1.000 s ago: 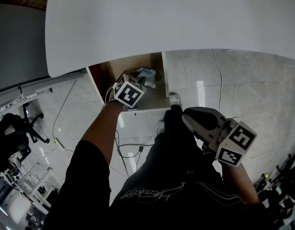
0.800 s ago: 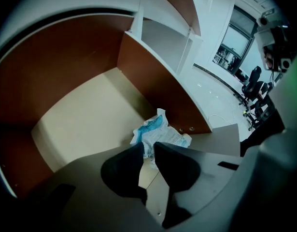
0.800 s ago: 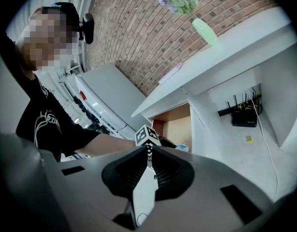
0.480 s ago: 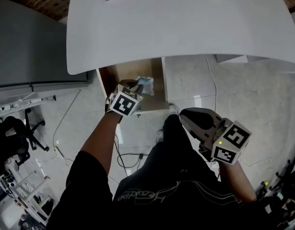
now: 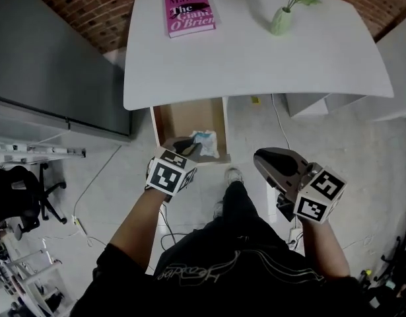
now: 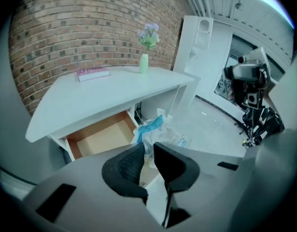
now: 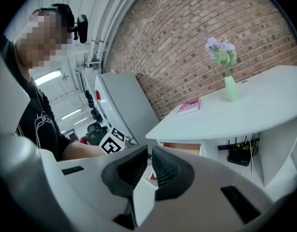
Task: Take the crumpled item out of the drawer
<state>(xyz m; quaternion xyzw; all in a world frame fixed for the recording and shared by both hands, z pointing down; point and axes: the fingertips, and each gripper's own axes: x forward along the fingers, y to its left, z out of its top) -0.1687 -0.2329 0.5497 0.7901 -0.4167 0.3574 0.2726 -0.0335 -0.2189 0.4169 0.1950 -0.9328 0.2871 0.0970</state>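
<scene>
The white rounded counter point(image 5: 255, 58) is spanning 12 o'clock, its open wooden drawer point(image 5: 183, 119) jutting out beneath. The left gripper point(image 5: 189, 147) is pinching the crumpled white-and-blue wrapper point(image 5: 206, 142) at the drawer's 5 o'clock corner. The right gripper point(image 5: 261, 158), jaws together, is holding nothing.

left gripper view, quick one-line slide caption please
Left hand-held gripper pinching the crumpled item by the open drawer

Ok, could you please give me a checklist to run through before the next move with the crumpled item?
1. Left tool pinches the crumpled item: ok.
2. Crumpled item fully clear of the drawer: cannot tell.
3. Drawer stands open: ok.
4. Right tool empty, away from the drawer: ok.
5. Bare tabletop between book and vase for setting down: ok.
</scene>
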